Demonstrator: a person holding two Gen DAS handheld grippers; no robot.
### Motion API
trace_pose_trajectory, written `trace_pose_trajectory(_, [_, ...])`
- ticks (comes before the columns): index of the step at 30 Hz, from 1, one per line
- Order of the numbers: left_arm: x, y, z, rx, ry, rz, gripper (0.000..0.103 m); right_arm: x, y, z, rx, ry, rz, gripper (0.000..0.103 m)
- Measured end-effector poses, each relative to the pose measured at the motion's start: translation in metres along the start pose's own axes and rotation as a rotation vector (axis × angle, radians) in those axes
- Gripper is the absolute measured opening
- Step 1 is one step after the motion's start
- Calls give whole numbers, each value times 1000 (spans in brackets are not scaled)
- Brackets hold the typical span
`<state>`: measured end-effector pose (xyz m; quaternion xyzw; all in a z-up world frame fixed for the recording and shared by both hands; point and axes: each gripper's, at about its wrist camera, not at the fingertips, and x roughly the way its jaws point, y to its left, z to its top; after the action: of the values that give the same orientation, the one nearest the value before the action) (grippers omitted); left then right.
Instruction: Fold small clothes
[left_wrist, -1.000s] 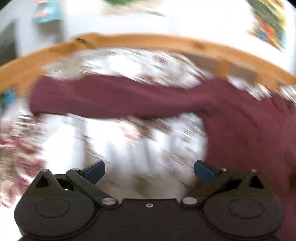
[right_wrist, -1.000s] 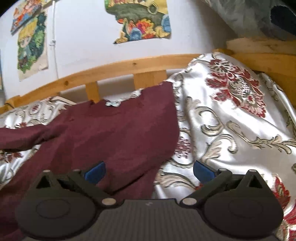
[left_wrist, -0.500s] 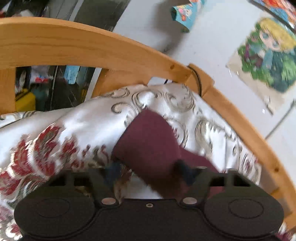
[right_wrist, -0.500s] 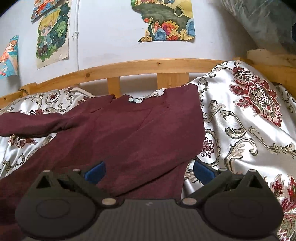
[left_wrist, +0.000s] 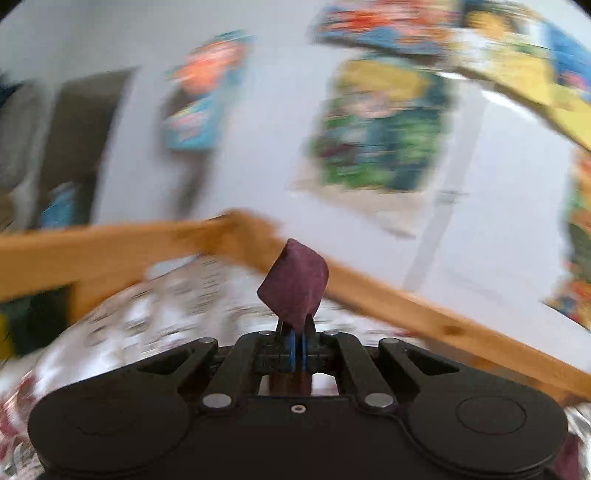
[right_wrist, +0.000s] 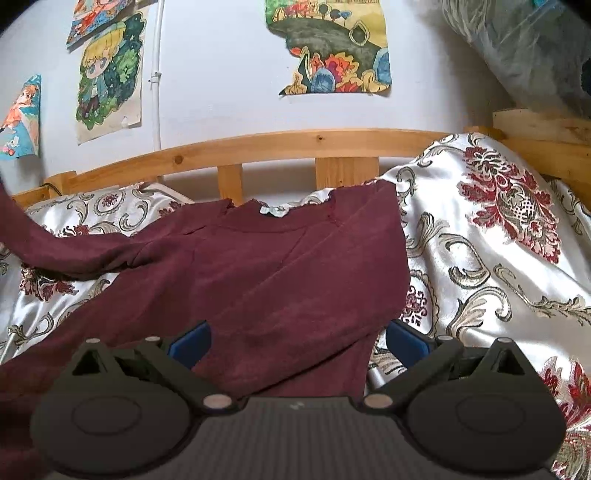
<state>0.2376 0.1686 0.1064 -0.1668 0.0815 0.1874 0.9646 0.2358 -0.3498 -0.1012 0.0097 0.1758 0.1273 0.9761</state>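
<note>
A maroon long-sleeved top (right_wrist: 266, 266) lies spread on the patterned satin bedcover (right_wrist: 480, 258), collar toward the headboard. Its left sleeve (right_wrist: 74, 251) stretches out and rises off the left edge of the right wrist view. In the blurred left wrist view my left gripper (left_wrist: 297, 325) is shut on the sleeve's cuff (left_wrist: 295, 288), which sticks up between the blue pads, lifted above the bed. My right gripper (right_wrist: 295, 343) hovers open over the top's lower right part, blue pads either side of the cloth without pressing it.
A wooden slatted headboard (right_wrist: 295, 144) runs behind the bed, also in the left wrist view as the headboard (left_wrist: 406, 302). Cartoon posters (right_wrist: 107, 77) hang on the white wall. The bedcover bunches high at the right. A grey bundle (right_wrist: 524, 48) sits top right.
My left gripper went from open over the bed to shut on the sleeve cuff and rose with it. The sleeve now lifts at the left in the right wrist view. The right gripper shifted slightly.
</note>
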Motion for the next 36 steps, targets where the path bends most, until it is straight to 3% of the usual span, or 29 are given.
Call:
trace_pose_trajectory(6, [-32,-91,-18,176,9,-306,2,-4,-1,3,5,-22,0,103])
trace_pose_trajectory(10, [-51,-137,-60,265,81,-476,3,-7,-4,5,17,-37,-13,103])
trace_pose_trajectory(14, [-60,-167,-107,332,181,-591,3,-8,-11,7,39,-47,-41,103])
trace_pose_trajectory(22, [-55,-187,-192,415,436,-656,7,-7,-27,8,83,-45,-100,103])
trace_pose_trajectory(27, [-63,-177,-221,467,522,-655,24,-7,-31,8,104,-43,-105,103])
trace_pose_trajectory(30, [-66,-171,-228,490,555,-675,38,-7,-28,8,96,-41,-96,103])
trace_pose_trajectory(32, [-70,-167,-227,498,568,-679,62,-7,-25,8,91,-41,-87,103])
trace_pose_trajectory(36, [-81,-150,-218,495,535,-640,82,-7,-17,8,74,-34,-56,103])
